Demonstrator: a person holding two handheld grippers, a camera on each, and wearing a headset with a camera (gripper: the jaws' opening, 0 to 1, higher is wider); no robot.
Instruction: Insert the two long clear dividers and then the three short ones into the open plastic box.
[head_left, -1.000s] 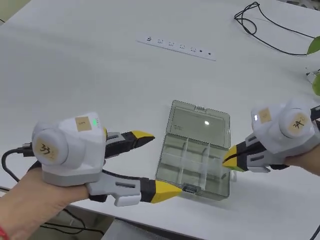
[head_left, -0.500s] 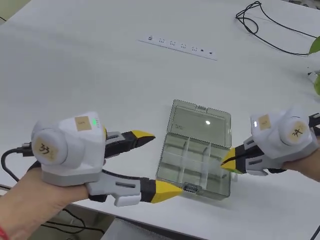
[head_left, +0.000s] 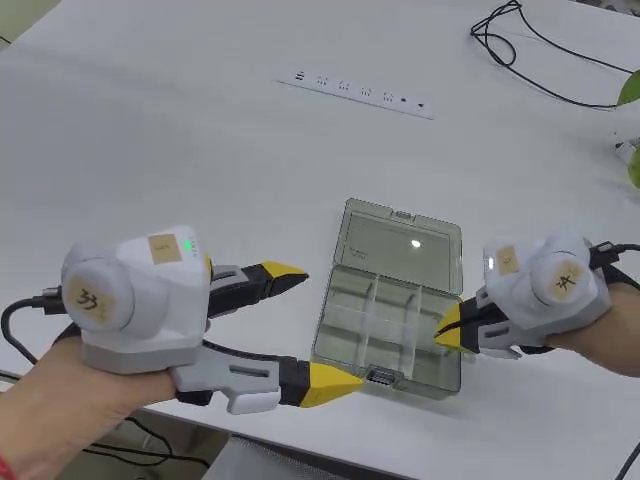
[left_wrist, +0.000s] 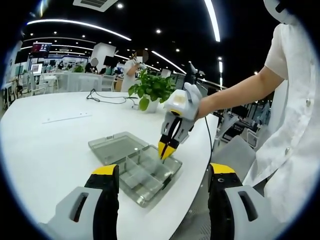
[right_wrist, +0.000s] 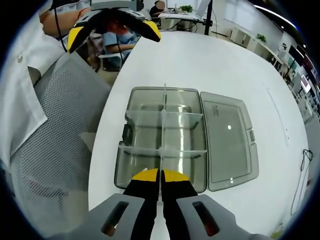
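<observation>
The open plastic box (head_left: 328, 345) lies near the table's front edge with its lid (head_left: 400, 240) flat behind it. Clear dividers stand inside and split it into compartments. My right gripper (head_left: 447, 330) is at the box's right wall, shut on the end of a thin clear divider (right_wrist: 162, 131) that runs down the middle of the box (right_wrist: 120, 165) and crosses two other dividers. My left gripper (head_left: 308, 326) hovers open just left of the box, holding nothing. In the left gripper view my open left gripper (left_wrist: 164, 170) faces the box (left_wrist: 147, 192), with the right gripper (left_wrist: 167, 147) above its far side.
A white power strip (head_left: 355, 93) lies at the back and a black cable (head_left: 530, 60) coils at the back right. The table's front edge runs just below the box. A potted plant (left_wrist: 150, 90) stands on the table. A mesh chair (right_wrist: 65, 125) sits beside the table.
My right gripper has moved left and slightly down, bringing its tips to the box's right wall. The left gripper and the box have not moved.
</observation>
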